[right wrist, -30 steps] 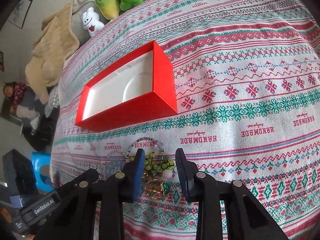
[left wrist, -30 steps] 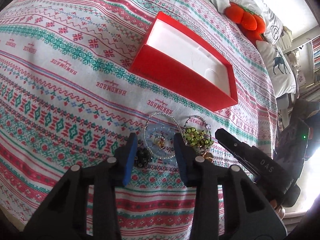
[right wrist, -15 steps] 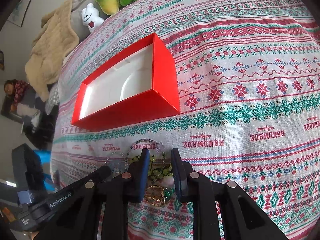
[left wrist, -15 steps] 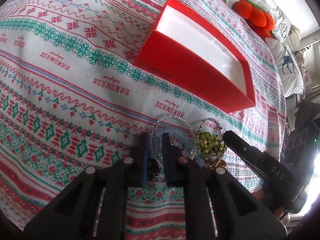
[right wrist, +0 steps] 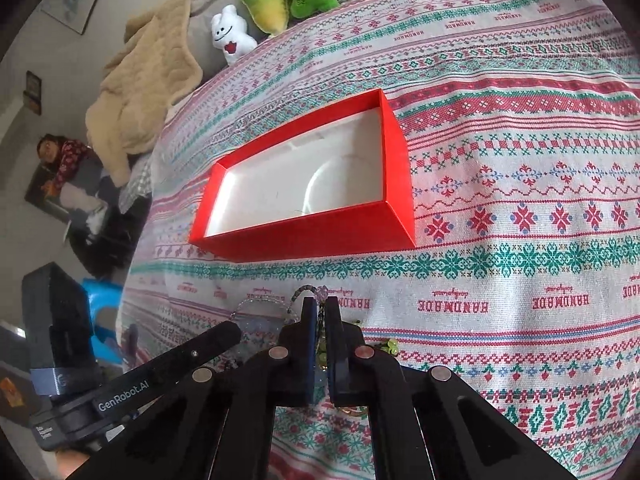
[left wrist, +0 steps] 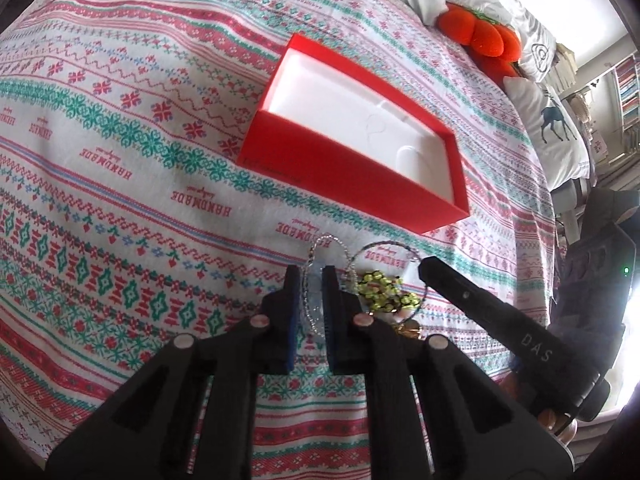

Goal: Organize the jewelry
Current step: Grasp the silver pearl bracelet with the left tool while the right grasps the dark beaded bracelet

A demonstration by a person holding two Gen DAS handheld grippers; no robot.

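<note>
The left claw (left wrist: 311, 280) is clamped on a clear beaded bracelet (left wrist: 316, 256) on the bedspread (left wrist: 120, 152). The right claw (right wrist: 320, 308) is clamped on a green-beaded bracelet (right wrist: 310, 290), near the red box (right wrist: 320, 236).

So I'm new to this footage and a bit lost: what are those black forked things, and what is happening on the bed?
They are handheld tongs, one in each of a person's hands, each carrying its own camera. The left tongs are shut on a clear beaded bracelet. The right tongs are shut on the jewelry with yellow-green beads and a beaded loop. Both pieces lie on a patterned bedspread, in front of an open red box, white inside.
</note>
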